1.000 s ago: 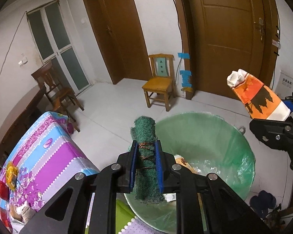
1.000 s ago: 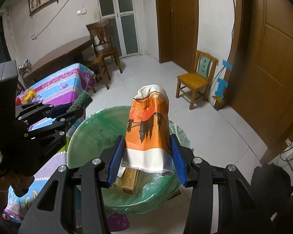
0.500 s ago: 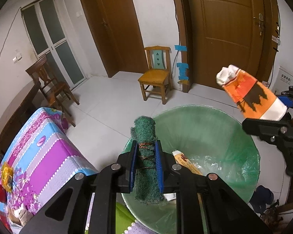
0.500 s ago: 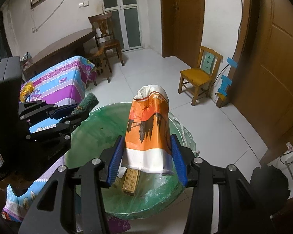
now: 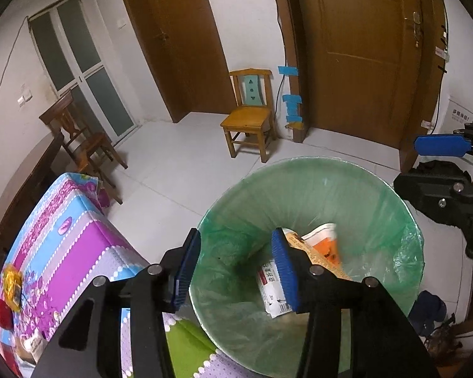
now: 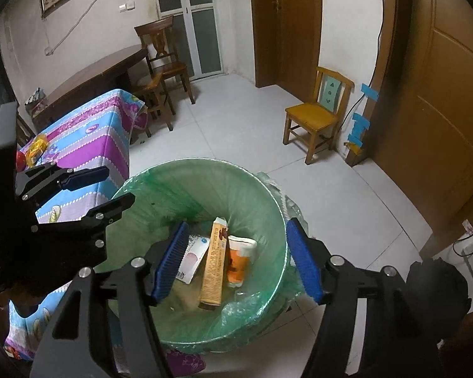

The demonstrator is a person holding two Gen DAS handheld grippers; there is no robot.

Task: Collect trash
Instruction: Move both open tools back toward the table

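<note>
Right wrist view: orange-white packet (image 6: 238, 260) lies in the green-lined bin (image 6: 268, 189), 6 o'clock of centre. Light, crushable; grip mid-body. Right gripper (image 6: 236, 261) and left gripper (image 5: 233, 267) jaws opening, empty.

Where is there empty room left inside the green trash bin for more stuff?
Inside the bin, the far side of the green liner looks bare. The near side is crowded: a white packet, a tall yellow box and an orange wrapper lie side by side. Both grippers are opening, with nothing between them.
</note>
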